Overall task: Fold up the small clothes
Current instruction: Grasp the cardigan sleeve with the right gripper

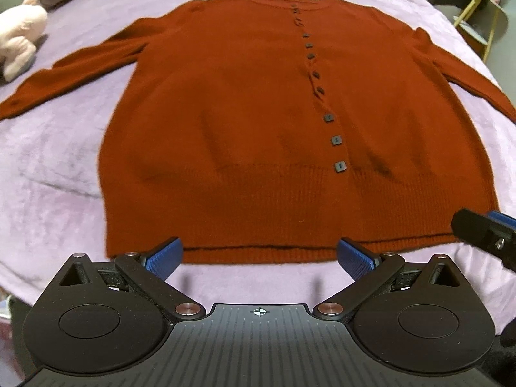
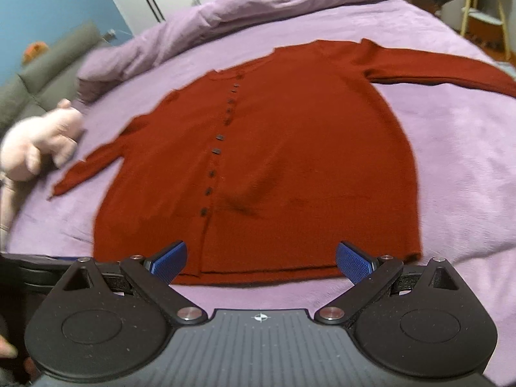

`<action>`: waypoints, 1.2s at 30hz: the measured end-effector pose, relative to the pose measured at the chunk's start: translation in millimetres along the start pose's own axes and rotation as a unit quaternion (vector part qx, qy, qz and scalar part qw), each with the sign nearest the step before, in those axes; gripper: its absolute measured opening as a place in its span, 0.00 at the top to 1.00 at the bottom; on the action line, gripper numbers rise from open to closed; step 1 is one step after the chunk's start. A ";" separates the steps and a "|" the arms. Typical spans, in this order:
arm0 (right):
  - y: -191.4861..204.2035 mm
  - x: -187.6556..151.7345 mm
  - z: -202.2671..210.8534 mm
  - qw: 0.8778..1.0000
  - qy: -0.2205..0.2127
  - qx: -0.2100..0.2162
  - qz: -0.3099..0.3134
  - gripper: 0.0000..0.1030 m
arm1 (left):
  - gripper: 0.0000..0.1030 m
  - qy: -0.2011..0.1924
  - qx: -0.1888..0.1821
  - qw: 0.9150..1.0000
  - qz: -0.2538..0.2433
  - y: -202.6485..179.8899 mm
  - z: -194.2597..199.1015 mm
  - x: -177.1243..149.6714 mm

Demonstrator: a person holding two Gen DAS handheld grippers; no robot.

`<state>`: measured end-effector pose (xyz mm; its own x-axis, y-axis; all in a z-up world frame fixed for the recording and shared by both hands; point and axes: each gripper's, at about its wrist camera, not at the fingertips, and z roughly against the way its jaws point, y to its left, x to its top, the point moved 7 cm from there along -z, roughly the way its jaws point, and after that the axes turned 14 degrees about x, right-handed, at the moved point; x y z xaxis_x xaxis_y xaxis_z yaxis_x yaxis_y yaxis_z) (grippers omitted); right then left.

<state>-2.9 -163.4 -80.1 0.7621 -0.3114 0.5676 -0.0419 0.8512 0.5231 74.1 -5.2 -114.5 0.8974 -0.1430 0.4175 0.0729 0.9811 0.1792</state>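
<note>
A rust-red knitted cardigan [image 1: 245, 122] lies flat and buttoned on the purple bedspread [image 1: 51, 167], sleeves spread out to both sides, hem toward me. It also shows in the right wrist view [image 2: 290, 161]. My left gripper [image 1: 259, 258] is open and empty, its blue pads [image 1: 163, 259] just short of the hem. My right gripper [image 2: 261, 262] is open and empty, hovering over the hem right of the button row [image 2: 214, 161]. Part of the right gripper's finger [image 1: 483, 232] shows at the right edge of the left wrist view.
A pink plush toy [image 1: 19, 35] lies on the bed beyond the left sleeve, also in the right wrist view [image 2: 42, 138]. A bunched purple duvet [image 2: 258, 9] lies at the head of the bed. A yellow-framed shelf [image 2: 483, 16] stands at far right, a grey sofa [image 2: 38, 74] at left.
</note>
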 end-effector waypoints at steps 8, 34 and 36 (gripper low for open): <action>-113.4 81.0 35.1 0.987 -0.144 -0.038 -0.063 0.06 | 0.00 -0.121 -0.060 0.991 0.019 -4.1 7.0 50.9; -362.2 210.4 73.2 0.882 -0.353 -0.193 -0.248 0.94 | 0.01 -0.092 -0.104 0.987 0.075 -4.9 -28.0 126.2; -298.0 234.2 57.0 0.915 -0.344 -0.150 -0.149 0.94 | 0.01 -0.102 -0.138 0.981 0.085 -9.1 -22.6 141.4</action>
<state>151.2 -514.0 -66.8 0.1204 -0.6526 0.7481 0.3597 0.7310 0.5798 210.1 -31.5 -77.2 0.8027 0.0310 0.5956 0.0691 0.9871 -0.1446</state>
